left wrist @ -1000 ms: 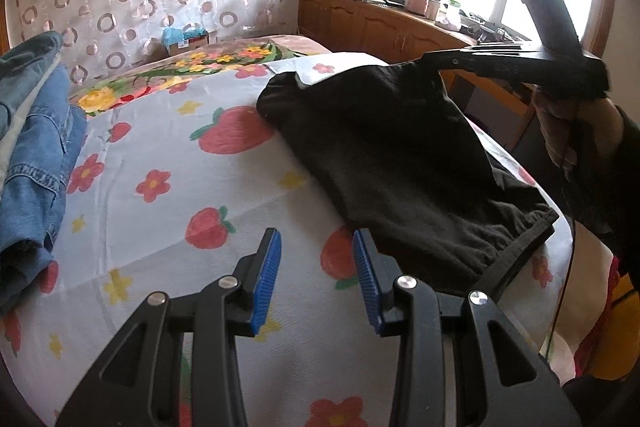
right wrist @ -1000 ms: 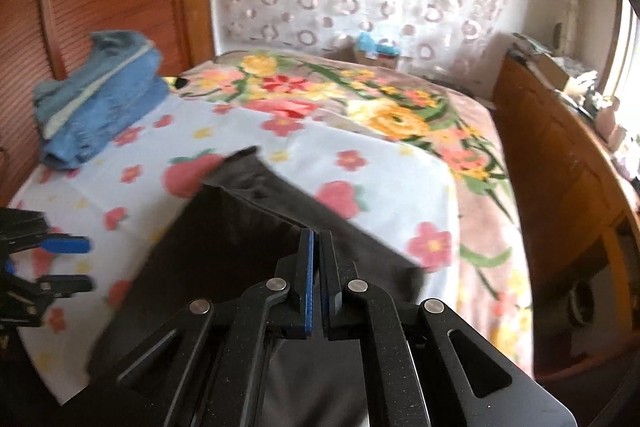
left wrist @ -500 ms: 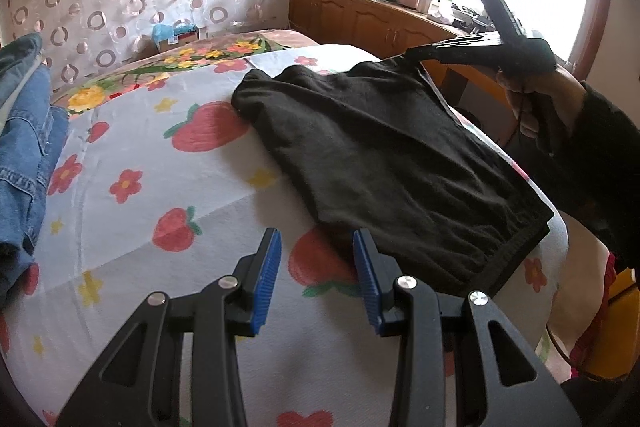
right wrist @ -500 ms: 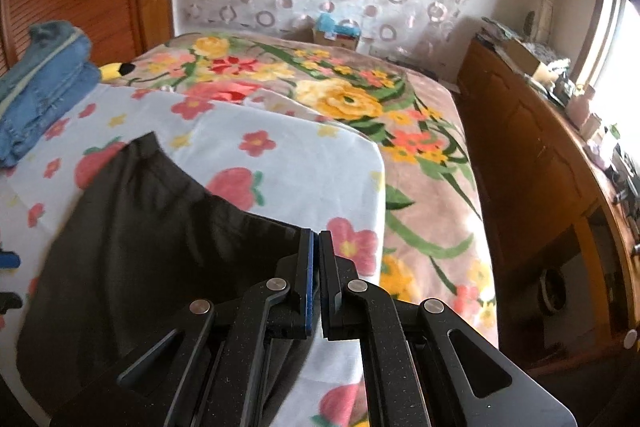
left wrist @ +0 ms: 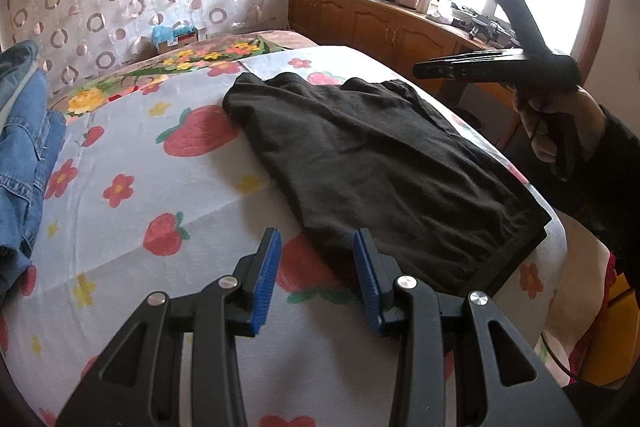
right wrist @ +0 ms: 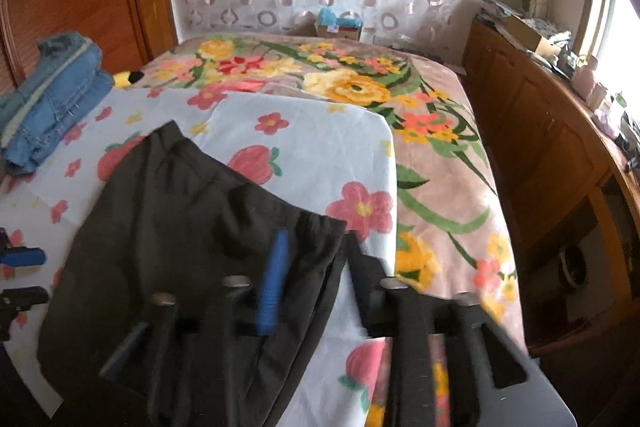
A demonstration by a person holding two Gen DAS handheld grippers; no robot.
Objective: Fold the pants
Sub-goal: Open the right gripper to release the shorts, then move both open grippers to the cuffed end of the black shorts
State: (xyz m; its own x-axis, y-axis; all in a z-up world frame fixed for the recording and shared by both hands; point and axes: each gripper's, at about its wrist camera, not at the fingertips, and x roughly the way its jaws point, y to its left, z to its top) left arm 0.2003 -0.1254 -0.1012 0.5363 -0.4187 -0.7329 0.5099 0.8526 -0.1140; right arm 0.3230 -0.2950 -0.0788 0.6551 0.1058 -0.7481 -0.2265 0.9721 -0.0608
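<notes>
The black pants [left wrist: 384,163] lie folded flat on the strawberry-print sheet [left wrist: 168,187]; they also show in the right wrist view [right wrist: 188,227]. My left gripper [left wrist: 318,281] is open and empty, just short of the pants' near edge. My right gripper [right wrist: 314,279] is open and empty, above the pants' right edge. It shows in the left wrist view [left wrist: 424,71] held in the air beyond the pants' far right corner.
A stack of folded blue jeans [left wrist: 24,155] lies at the sheet's left side, also in the right wrist view [right wrist: 52,103]. A floral blanket [right wrist: 360,87] covers the bed beyond. A wooden cabinet [right wrist: 560,155] runs along the right under the window.
My right gripper was shut on the pants' edge and lowered it onto the bed; now it has opened and let go. The pants lie flat. My left gripper stayed open.
</notes>
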